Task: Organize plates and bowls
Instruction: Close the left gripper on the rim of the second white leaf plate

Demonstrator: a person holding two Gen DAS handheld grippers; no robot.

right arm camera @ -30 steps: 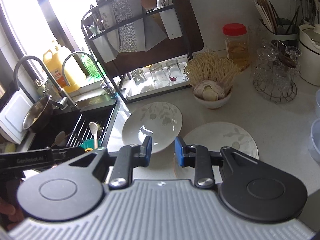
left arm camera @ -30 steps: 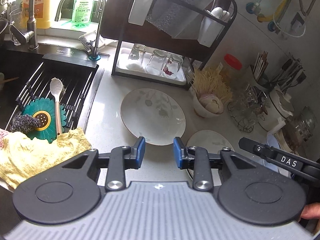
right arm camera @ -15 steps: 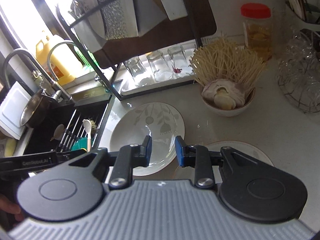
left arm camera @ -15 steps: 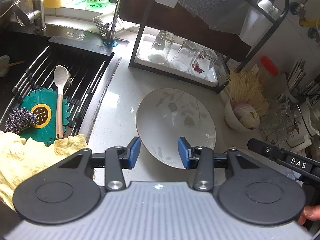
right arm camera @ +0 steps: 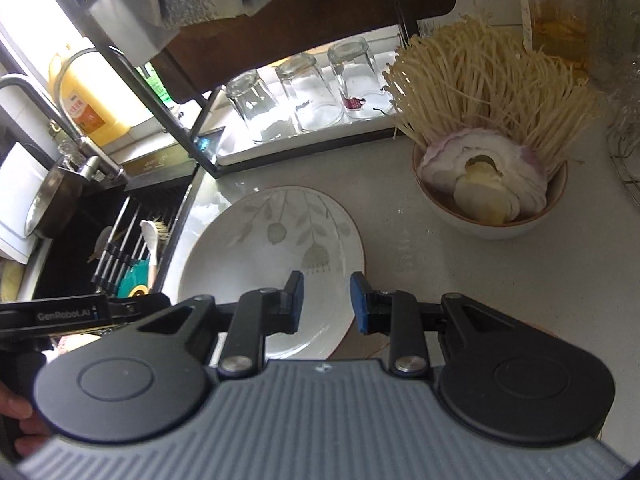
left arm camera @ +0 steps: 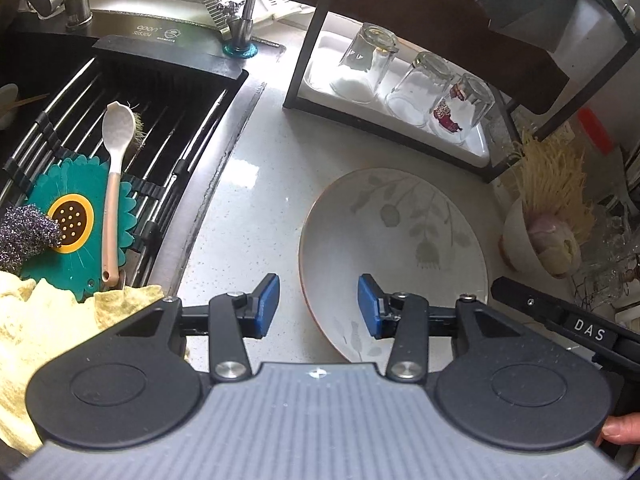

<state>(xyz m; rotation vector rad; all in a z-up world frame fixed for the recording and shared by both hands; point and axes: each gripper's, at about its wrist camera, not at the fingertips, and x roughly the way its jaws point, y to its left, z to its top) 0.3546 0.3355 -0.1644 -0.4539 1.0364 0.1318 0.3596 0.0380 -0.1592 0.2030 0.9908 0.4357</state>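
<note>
Both grippers, left [left arm camera: 318,306] and right [right arm camera: 326,302], are hovering spread and empty at lower centre. Glazed plate [left arm camera: 394,256] is looking stiff, slippery, breakable; its near rim is offering purchase.

I'm working in a home kitchen: a sink [left arm camera: 120,128] with faucet [left arm camera: 244,12], a dish rack [left arm camera: 400,92] holding upturned glasses [left arm camera: 366,66], a countertop [left arm camera: 256,184], and what looks like detergent [right arm camera: 86,96].

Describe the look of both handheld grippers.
Both the left gripper and the right gripper have black linkage arms, blue rectangular pads, silver pivot screws and ribbed grey bodies with round black discs. Side bars read "DAS" and "GenRobot.AI".
</note>
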